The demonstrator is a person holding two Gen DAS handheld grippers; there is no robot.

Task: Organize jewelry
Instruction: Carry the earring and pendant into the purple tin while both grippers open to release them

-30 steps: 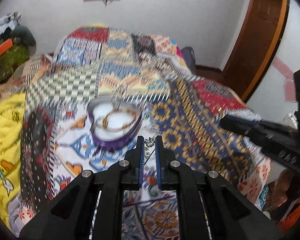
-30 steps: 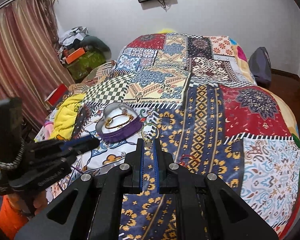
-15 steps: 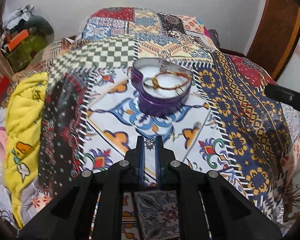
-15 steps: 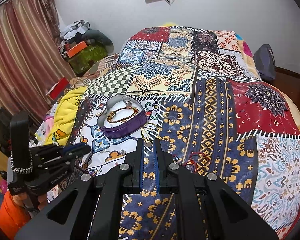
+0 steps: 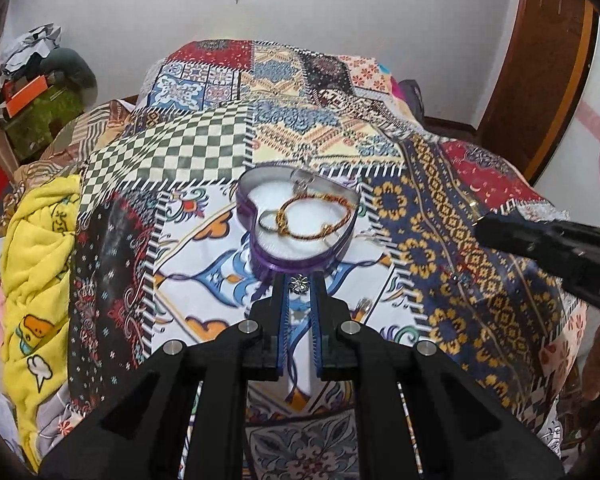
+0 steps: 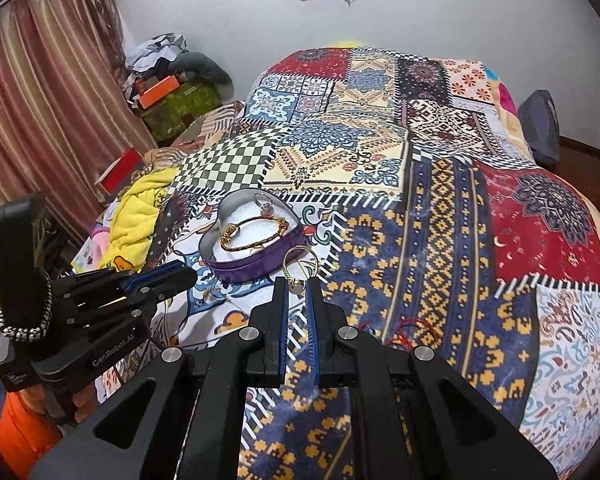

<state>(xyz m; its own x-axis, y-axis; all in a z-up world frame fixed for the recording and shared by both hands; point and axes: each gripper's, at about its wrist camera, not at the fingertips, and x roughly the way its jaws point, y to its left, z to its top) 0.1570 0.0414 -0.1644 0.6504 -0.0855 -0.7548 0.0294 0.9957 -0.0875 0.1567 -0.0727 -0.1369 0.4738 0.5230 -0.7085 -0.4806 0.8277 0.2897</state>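
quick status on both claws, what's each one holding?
Left claw: closed on a small silver flower charm, near the heart box.
Right claw: closed on a gold ring.

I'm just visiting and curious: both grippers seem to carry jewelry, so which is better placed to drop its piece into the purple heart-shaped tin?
Left, probably. The left gripper pinches a silver flower charm right at the purple heart-shaped tin; the right gripper, holding a gold ring, sits beside it.
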